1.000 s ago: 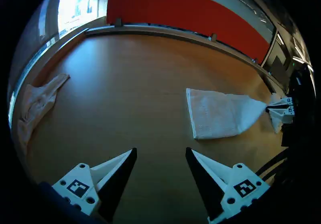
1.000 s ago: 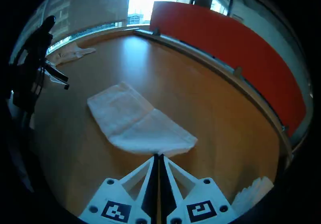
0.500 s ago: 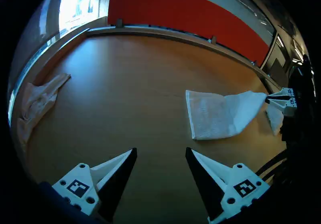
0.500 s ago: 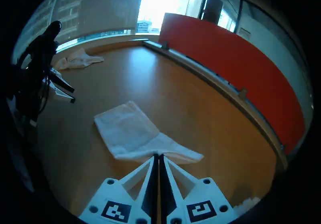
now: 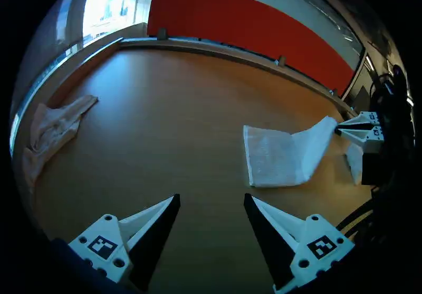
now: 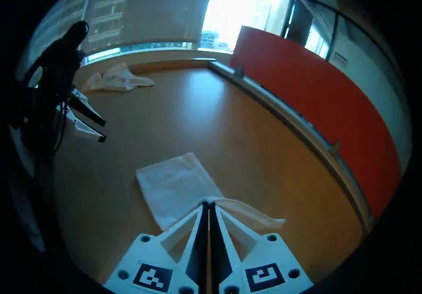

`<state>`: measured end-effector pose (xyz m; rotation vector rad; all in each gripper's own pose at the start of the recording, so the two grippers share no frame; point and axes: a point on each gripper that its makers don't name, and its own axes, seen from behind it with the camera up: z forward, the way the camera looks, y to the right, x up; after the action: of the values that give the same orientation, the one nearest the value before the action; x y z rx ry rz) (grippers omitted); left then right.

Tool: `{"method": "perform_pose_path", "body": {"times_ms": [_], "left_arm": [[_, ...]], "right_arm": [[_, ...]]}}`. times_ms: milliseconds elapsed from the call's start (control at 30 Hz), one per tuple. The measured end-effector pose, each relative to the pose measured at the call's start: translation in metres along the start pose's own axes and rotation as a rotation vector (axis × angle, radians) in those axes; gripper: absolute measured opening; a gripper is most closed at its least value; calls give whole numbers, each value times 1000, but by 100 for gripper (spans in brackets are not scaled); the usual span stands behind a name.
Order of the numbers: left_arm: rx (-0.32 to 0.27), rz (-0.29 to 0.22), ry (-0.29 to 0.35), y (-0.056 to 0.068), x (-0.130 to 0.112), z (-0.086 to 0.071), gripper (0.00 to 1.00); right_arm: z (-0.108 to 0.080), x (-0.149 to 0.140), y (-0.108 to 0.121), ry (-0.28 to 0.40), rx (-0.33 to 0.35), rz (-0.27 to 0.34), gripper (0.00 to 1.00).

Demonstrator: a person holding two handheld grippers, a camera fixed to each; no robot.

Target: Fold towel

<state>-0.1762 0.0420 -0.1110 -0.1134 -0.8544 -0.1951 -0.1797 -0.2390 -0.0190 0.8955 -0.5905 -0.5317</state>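
A white towel (image 5: 279,154) lies on the wooden table (image 5: 174,120), its right end lifted off the surface. My right gripper (image 5: 338,127) is shut on that raised edge at the table's right side. In the right gripper view the towel (image 6: 176,186) spreads flat ahead and curls up to the closed fingertips of the right gripper (image 6: 209,205). My left gripper (image 5: 211,202) stands open over bare wood, well short of the towel, with nothing between its fingers. It appears again as the left gripper (image 6: 87,123) at the far left, held by a dark-sleeved hand.
A crumpled beige cloth (image 5: 50,130) lies at the table's far left edge, seen also as the cloth (image 6: 118,78) near the window. A red panel (image 5: 253,25) runs along the table's back rail. Another white cloth (image 5: 354,162) lies beneath the right gripper.
My right gripper has risen and moved inward, carrying the towel's edge up and over toward the flat half. The left gripper has stayed open in place.
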Motion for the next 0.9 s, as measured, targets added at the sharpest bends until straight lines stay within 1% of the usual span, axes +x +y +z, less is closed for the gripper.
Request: {"method": "perform_pose_path", "body": {"times_ms": [200, 367, 467, 567, 667, 767, 900], "left_arm": [[2, -31, 16, -2, -1, -8, 89], [6, -55, 17, -7, -7, -17, 89], [10, -70, 16, -10, -12, -22, 89], [19, -80, 16, -14, -15, -24, 89], [25, -90, 16, -16, -18, -26, 89], [26, -97, 19, -19, -18, -26, 89], [28, -100, 17, -21, -17, -25, 89]], "right_arm": [[28, 23, -26, 4, 67, -52, 2], [56, 35, -53, 3, 132, -66, 2], [73, 37, -73, -3, 175, -65, 2], [92, 31, -95, -23, 228, -42, 2], [107, 19, -112, -52, 272, -4, 2], [116, 10, -117, -72, 279, 27, 2], [116, 8, -115, -70, 274, 47, 3]]}}
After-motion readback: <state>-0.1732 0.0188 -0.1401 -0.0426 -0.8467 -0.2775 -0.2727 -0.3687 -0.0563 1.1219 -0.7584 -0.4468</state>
